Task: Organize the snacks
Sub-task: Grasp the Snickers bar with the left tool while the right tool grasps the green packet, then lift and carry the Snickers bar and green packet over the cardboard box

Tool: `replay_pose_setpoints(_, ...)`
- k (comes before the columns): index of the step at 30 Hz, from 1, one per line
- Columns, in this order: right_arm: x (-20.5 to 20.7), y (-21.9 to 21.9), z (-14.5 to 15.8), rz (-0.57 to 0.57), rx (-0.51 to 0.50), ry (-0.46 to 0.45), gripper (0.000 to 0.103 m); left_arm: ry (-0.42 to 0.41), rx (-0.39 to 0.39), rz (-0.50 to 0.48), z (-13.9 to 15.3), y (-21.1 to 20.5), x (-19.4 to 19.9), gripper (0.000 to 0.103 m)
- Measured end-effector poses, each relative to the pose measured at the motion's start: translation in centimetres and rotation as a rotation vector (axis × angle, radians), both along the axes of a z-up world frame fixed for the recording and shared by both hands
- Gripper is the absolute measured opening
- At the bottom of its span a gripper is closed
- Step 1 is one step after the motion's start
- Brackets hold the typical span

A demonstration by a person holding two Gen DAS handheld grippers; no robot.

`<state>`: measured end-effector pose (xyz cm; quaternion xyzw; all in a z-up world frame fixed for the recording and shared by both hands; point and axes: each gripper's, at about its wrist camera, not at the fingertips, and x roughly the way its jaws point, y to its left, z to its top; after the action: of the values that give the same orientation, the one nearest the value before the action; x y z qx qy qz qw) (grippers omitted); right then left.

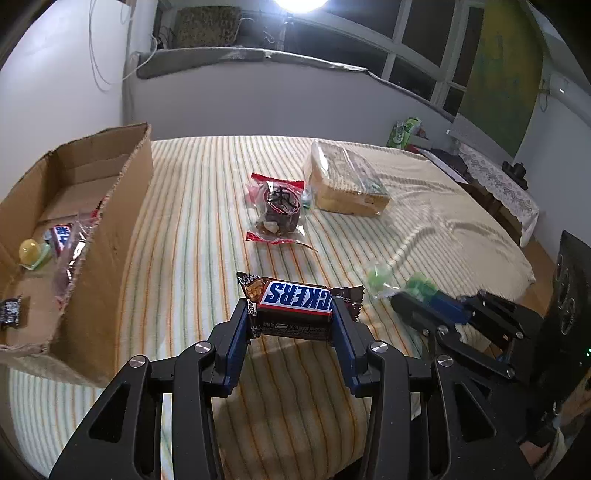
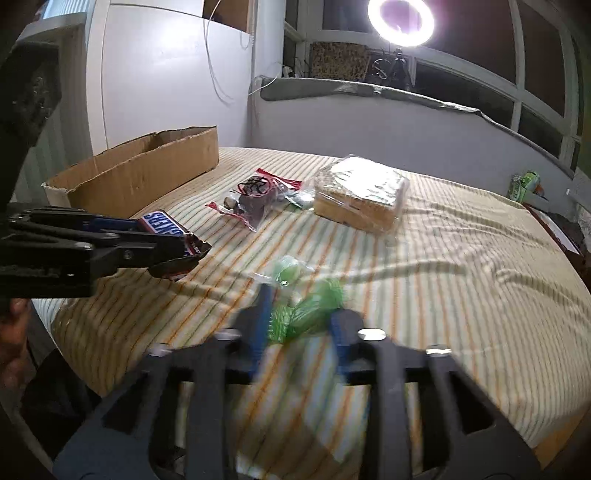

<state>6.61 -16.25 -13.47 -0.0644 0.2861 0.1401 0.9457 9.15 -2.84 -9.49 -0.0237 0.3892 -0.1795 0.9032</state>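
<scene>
"CKERS" on chocolate bar wrapper (image 1: 293,308), Chinese character on red-edged snack bag (image 1: 279,206)

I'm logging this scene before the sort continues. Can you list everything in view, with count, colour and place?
Snickers bar: 1, brown-blue-white, held off the bed by the left tool.
Green candy packet: 1, green, between the right tool's fingers.
Red-edged snack bag: 1, clear, mid-bed.
Wrapped bread: 1, tan, beside that bag.
Cardboard box: 1, brown, bed's left, snacks inside.
Striped bedspread: 1, cream.
Ring light: 1, white, by the window.
Left tool: black-blue.
Right tool: black-blue, blurred.
</scene>
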Motion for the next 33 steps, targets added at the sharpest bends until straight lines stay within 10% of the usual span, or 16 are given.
replay_pose_setpoints(9,-1.2,-1.2,0.2,-0.023,0.024,0.012,0.01,-0.011,-0.004,0.016,0.4,0.9,-0.7,0.041)
replay_pose_setpoints(33,-1.2,-5.1,1.9,-0.105,0.138,-0.032,0.006,-0.061,0.002,0.003,0.9,-0.7,-1.3,0.041)
